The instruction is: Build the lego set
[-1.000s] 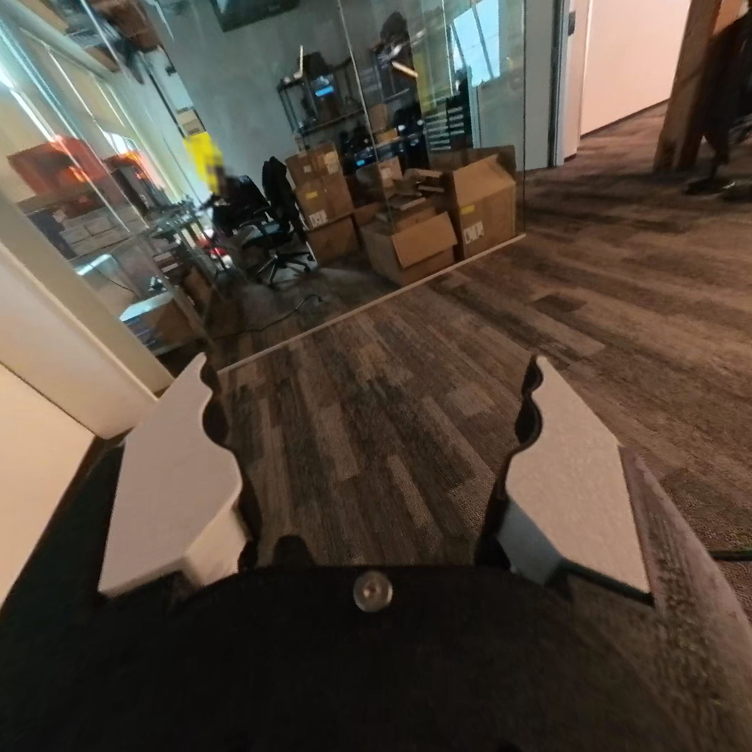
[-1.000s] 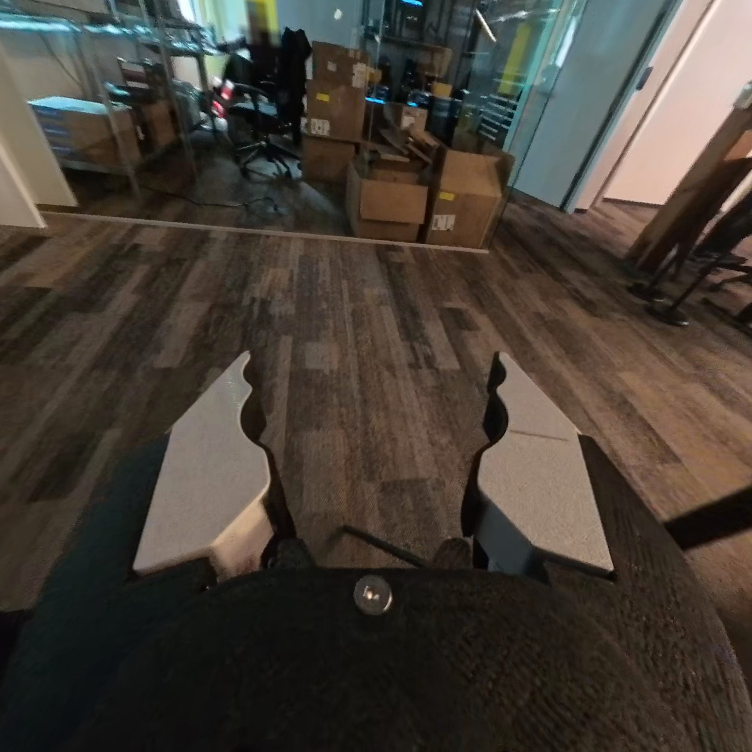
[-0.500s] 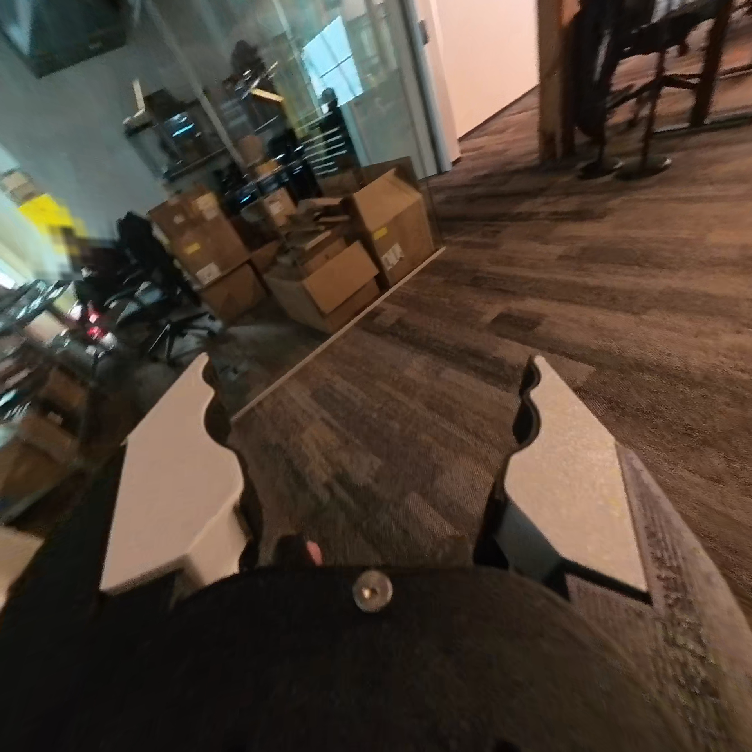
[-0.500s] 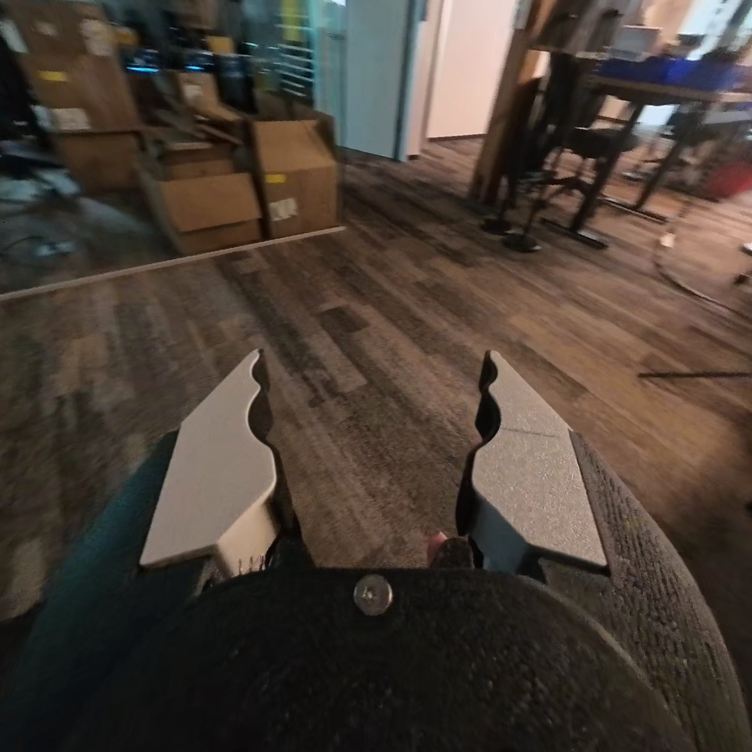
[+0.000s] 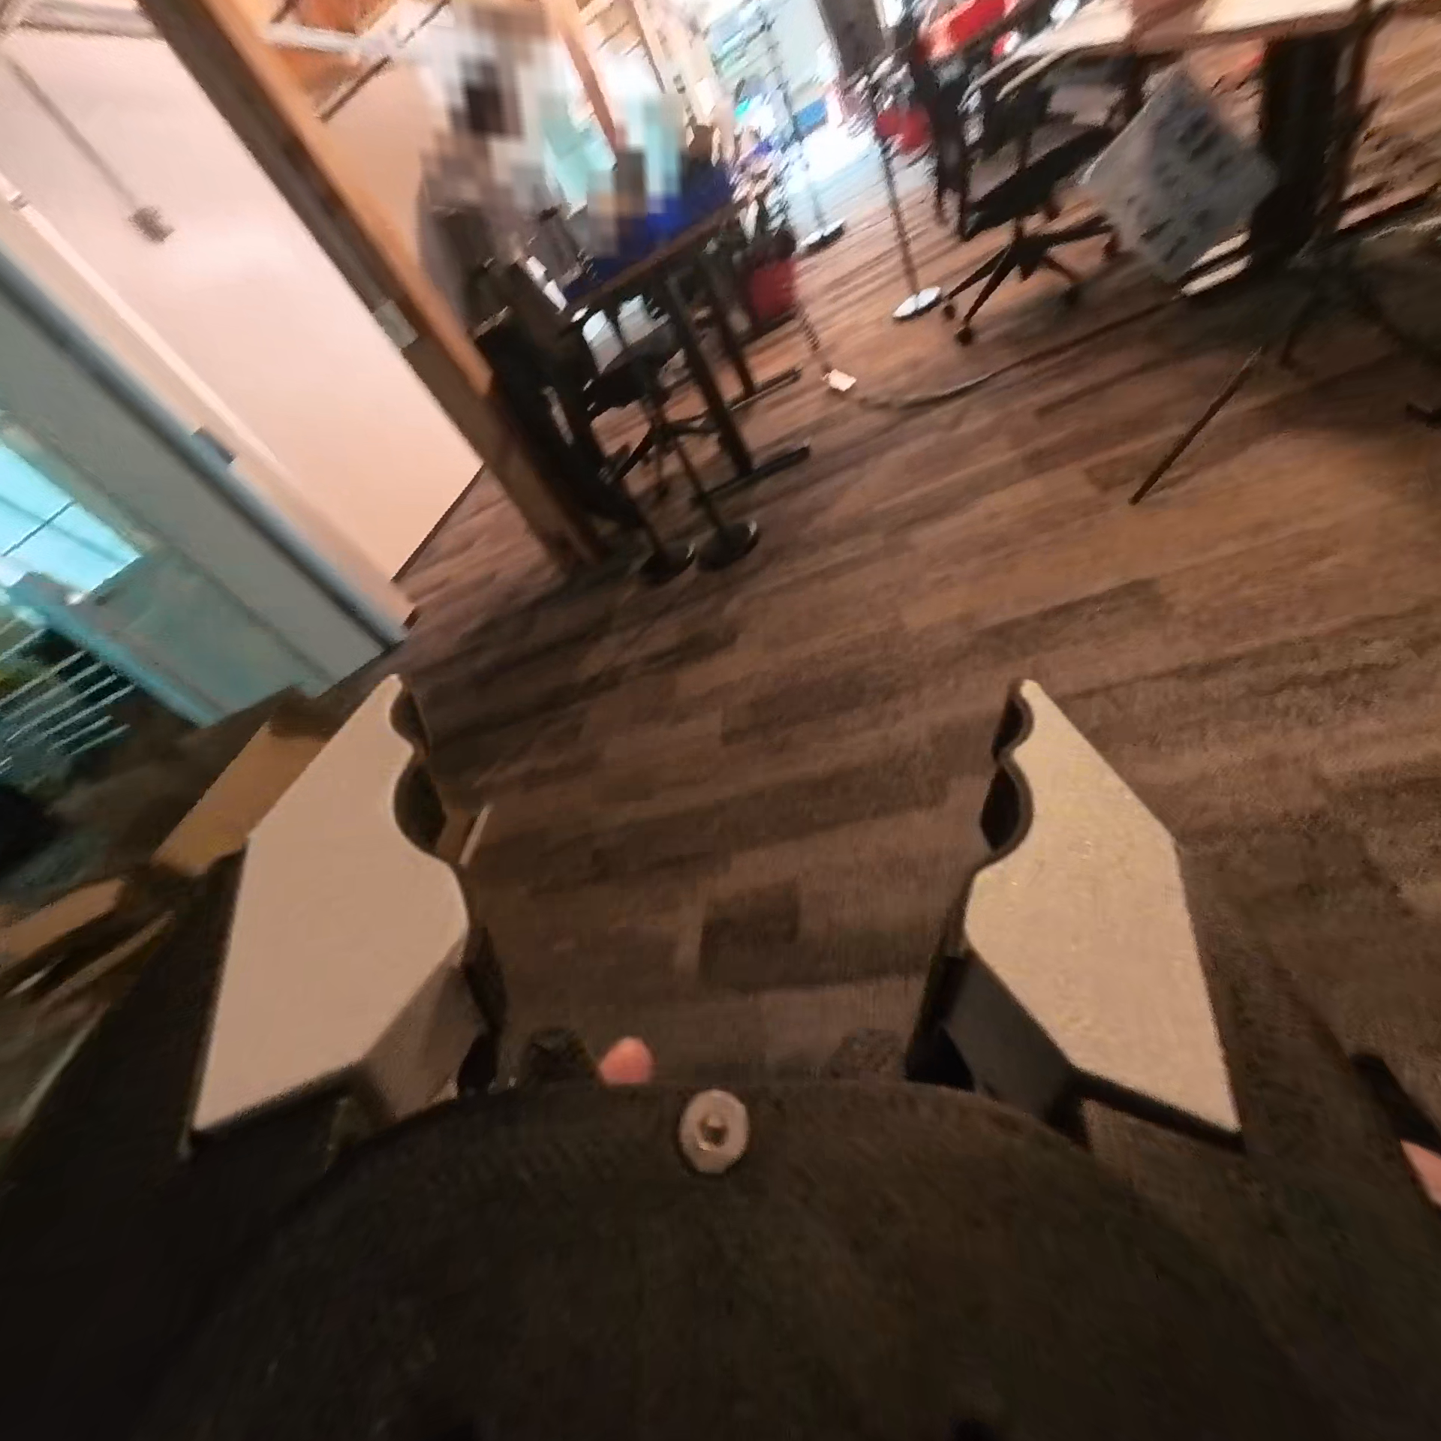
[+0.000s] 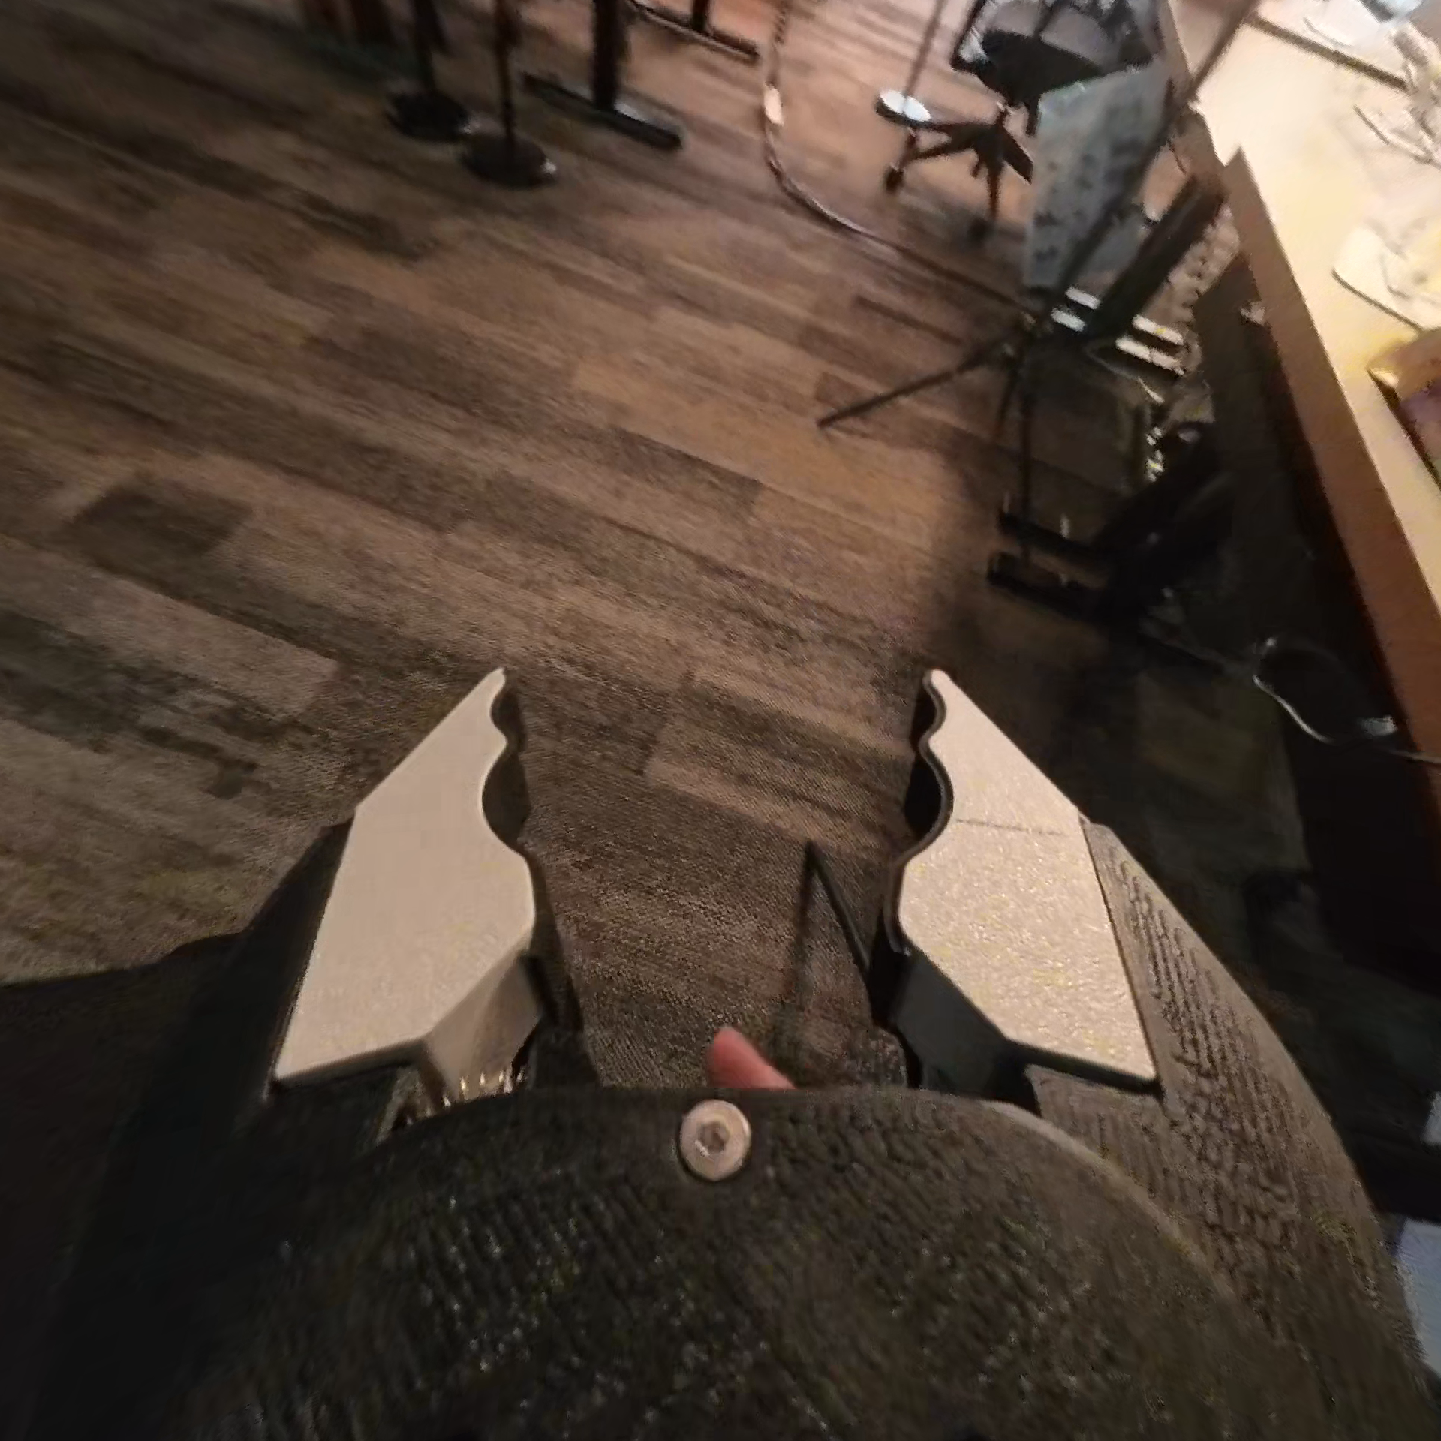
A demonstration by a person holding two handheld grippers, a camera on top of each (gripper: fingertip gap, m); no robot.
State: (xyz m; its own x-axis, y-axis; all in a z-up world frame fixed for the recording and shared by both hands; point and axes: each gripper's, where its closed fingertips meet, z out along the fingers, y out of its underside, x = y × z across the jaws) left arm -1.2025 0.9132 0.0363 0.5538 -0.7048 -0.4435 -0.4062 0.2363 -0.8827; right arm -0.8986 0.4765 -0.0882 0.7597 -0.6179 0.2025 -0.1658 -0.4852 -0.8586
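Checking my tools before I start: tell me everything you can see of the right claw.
The right claw is open and empty, its two pale grey, grainy fingers spread wide, each with a wavy black inner edge. They sit on a black textured body with a silver screw at centre. A fingertip peeks up behind it. It hangs tilted over brown carpet, touching nothing.

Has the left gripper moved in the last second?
Yes. The left gripper has swung right: the cardboard boxes ahead earlier are gone, and a desk now fills the view.
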